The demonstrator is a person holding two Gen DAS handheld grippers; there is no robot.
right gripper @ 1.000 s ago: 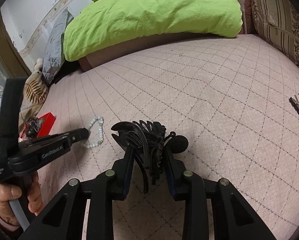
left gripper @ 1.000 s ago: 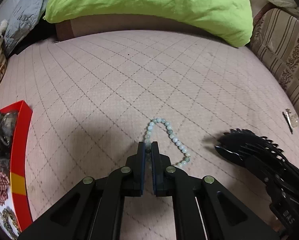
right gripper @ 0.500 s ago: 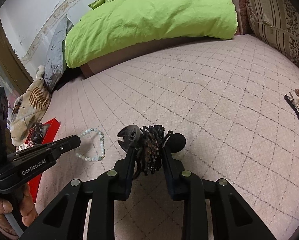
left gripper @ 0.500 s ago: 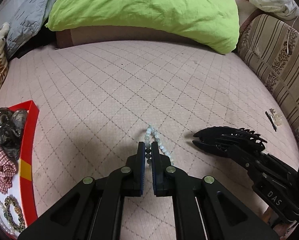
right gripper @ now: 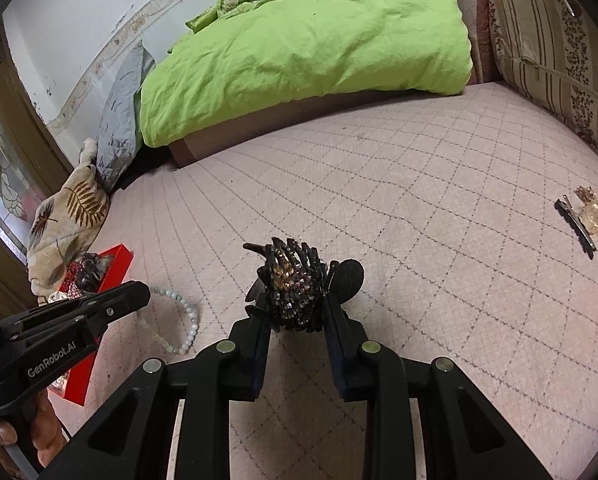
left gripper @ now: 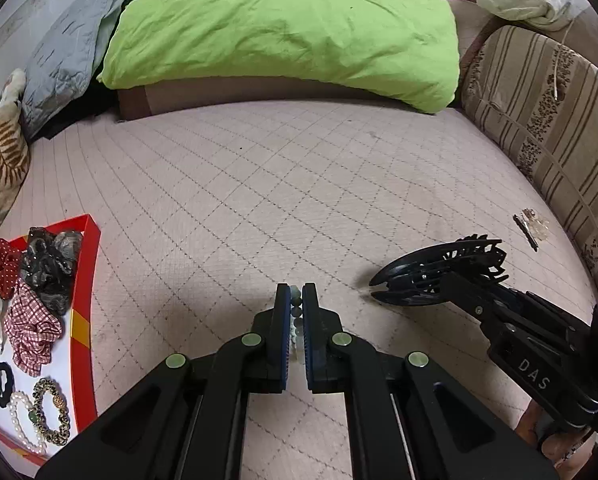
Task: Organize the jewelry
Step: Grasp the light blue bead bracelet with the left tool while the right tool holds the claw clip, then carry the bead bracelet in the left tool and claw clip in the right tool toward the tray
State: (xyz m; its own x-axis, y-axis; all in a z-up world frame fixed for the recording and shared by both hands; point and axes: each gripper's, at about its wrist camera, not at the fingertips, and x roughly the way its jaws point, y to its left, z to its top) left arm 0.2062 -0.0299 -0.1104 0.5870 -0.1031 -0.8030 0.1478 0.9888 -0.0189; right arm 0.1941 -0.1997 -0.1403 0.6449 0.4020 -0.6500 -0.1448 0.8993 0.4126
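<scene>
My left gripper (left gripper: 296,296) is shut on a pale green bead bracelet (left gripper: 296,311) and holds it above the quilted pink bedspread (left gripper: 283,184). In the right wrist view the bracelet (right gripper: 179,328) hangs in a loop from the left gripper (right gripper: 139,292). My right gripper (right gripper: 293,300) is shut on a black rhinestone hair claw (right gripper: 293,288); the claw also shows in the left wrist view (left gripper: 439,276), to the right of the left gripper. A red tray (left gripper: 84,304) at the left holds scrunchies, hair ties and bracelets.
A black hair clip with a clear ornament (right gripper: 583,220) lies at the right, near a striped cushion (left gripper: 539,120). A green duvet (left gripper: 283,36) and grey pillow (left gripper: 63,56) lie at the back. A leaf-print pillow (right gripper: 67,216) sits beyond the tray.
Both grippers have risen from the bedspread. The bracelet has left the surface and now hangs from the left gripper. The hair claw is lifted too.
</scene>
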